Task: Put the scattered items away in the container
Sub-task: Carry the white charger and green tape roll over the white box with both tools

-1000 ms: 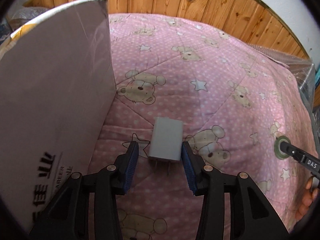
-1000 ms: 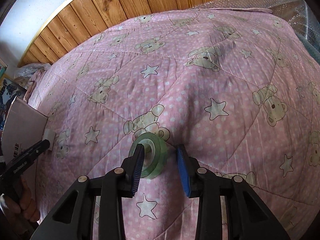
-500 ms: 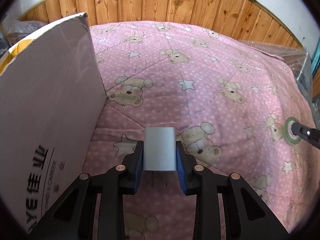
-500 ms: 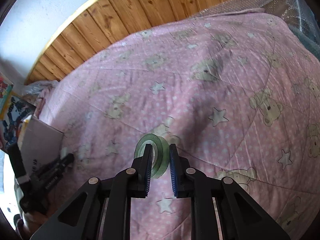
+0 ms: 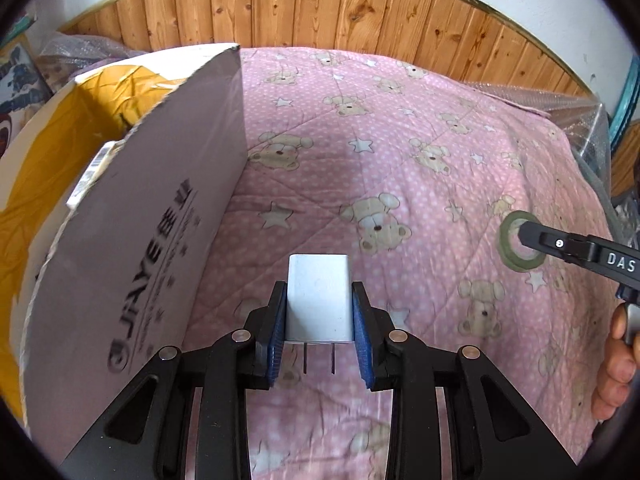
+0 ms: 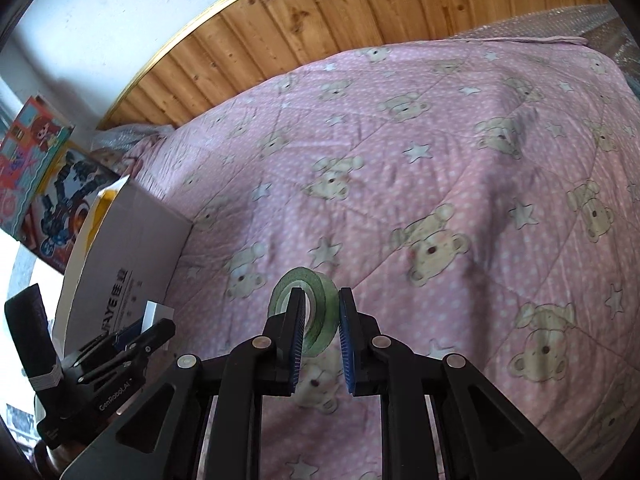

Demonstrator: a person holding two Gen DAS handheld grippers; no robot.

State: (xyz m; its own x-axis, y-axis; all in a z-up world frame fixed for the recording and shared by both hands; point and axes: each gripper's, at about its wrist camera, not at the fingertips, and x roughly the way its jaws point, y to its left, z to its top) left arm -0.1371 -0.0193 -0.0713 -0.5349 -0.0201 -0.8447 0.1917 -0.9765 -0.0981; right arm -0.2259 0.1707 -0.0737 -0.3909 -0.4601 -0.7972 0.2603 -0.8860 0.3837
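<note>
Left gripper [image 5: 319, 320] clamped on the rigid, light charger [image 5: 319, 298] by its flat sides; right gripper [image 6: 319, 334] pinches the tape roll's [image 6: 308, 312] stiff wall.

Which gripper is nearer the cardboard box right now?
Left. The left gripper, shut on the white charger, sits just beside the cardboard box; the right gripper, holding the green tape roll, is farther out over the bedspread.

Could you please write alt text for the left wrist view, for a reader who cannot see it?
The left hand-held gripper clamps a white plug adapter above a pink teddy-bear quilt. An open cardboard box stands at left.
</note>
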